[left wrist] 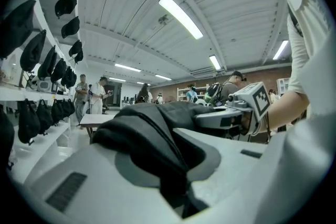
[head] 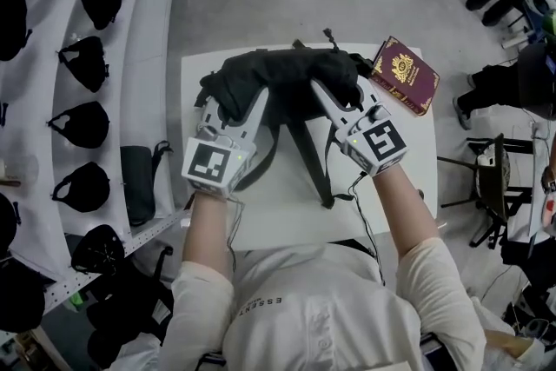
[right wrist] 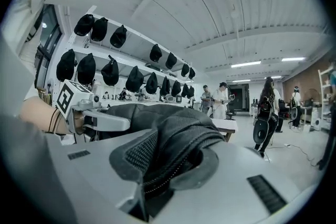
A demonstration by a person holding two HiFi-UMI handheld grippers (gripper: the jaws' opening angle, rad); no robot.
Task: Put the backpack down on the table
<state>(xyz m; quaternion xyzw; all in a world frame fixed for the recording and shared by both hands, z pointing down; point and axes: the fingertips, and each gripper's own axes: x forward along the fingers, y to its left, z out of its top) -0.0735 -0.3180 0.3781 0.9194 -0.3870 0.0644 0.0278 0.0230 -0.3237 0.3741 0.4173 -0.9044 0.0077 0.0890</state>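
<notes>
A black backpack is held over the far half of the white table, and its straps trail toward me across the top. My left gripper is shut on a fold of the bag's left side. My right gripper is shut on its right side. In the left gripper view, dark fabric is pinched in the left gripper, with the right gripper beyond. In the right gripper view, mesh-padded backpack fabric fills the right gripper, with the left gripper to the left.
A maroon booklet lies on the table's far right corner, beside the bag. White shelves with several black bags run along the left, close to the table edge. A folding chair stands to the right. People stand across the room.
</notes>
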